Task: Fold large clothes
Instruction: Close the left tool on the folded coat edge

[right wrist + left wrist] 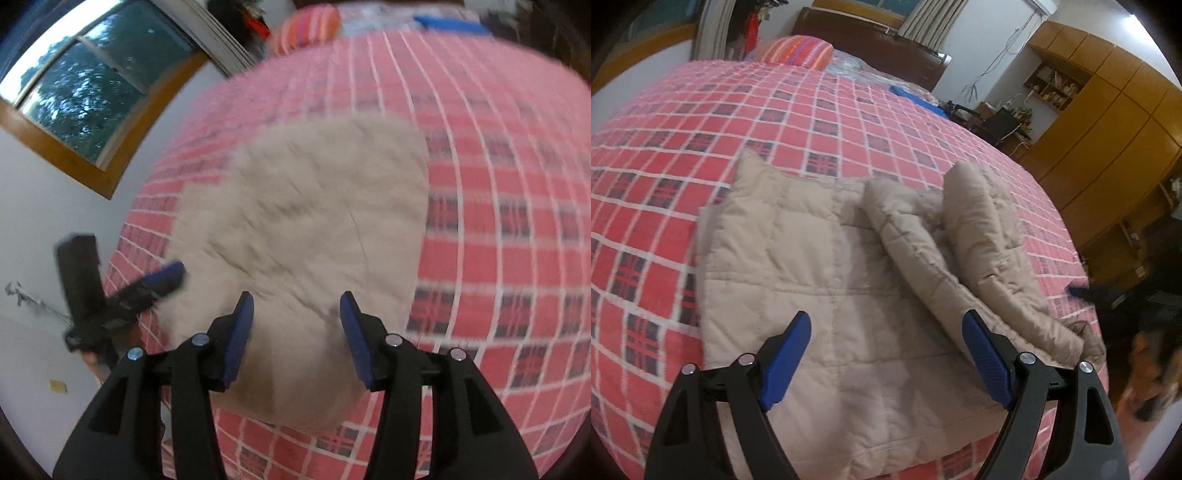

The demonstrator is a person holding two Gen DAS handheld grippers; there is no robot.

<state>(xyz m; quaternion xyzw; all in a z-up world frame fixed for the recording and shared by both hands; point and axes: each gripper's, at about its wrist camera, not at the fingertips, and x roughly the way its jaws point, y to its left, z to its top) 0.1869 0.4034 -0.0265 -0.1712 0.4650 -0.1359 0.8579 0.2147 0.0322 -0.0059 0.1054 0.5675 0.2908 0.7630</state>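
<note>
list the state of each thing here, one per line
jacket: partly folded, flat on the bed, sleeves laid over it
left gripper: open, empty, above the jacket
right gripper: open, empty, above the jacket
bedspread: spread flat
curtain: drawn aside

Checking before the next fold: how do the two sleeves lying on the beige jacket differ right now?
In the left wrist view, the nearer sleeve lies lower across the jacket, its cuff end toward the middle. The farther sleeve bulges higher and sits nearer the jacket's right edge. Both are beige, quilted, folded inward and side by side. The left gripper is open above the jacket.
</note>
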